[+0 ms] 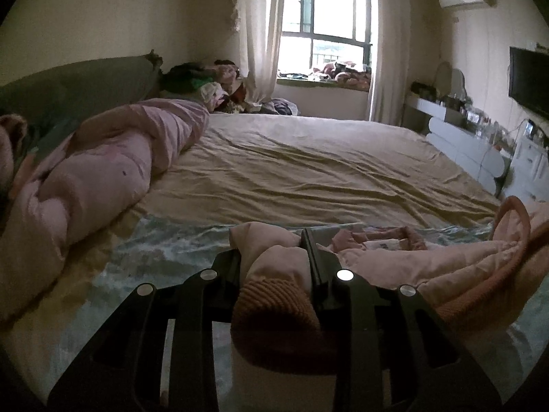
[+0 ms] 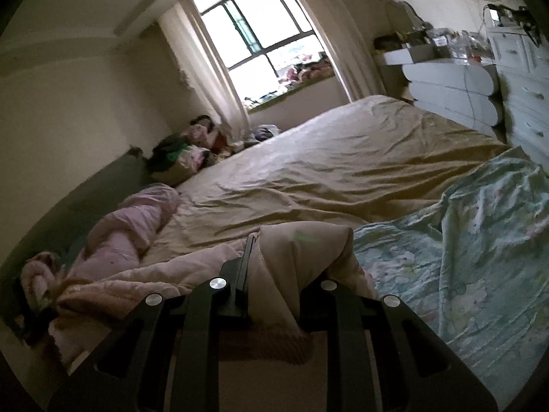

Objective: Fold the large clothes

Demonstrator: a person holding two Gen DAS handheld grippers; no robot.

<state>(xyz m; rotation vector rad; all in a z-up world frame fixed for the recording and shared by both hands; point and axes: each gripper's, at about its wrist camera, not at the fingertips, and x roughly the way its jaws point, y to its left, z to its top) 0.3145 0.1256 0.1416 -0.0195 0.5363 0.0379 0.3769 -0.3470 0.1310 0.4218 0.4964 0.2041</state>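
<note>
A pale pink quilted garment (image 1: 429, 267) with ribbed salmon cuffs lies over the floral cover at the near end of the bed. In the left wrist view, my left gripper (image 1: 274, 250) is shut on a bunched sleeve; its ribbed cuff (image 1: 274, 309) hangs back between the jaws. The rest of the garment trails off to the right. In the right wrist view, my right gripper (image 2: 291, 257) is shut on another fold of the pink garment (image 2: 137, 281). That fabric drapes over the right finger and hides it, and a ribbed edge hangs below the jaws.
The bed has a wrinkled tan sheet (image 1: 308, 171) and a blue-green floral cover (image 2: 463, 240) at the near end. A rolled pink duvet (image 1: 103, 171) lies along the headboard on the left. White drawers (image 2: 456, 86) stand on the right, and a clothes pile (image 1: 206, 82) sits near the window.
</note>
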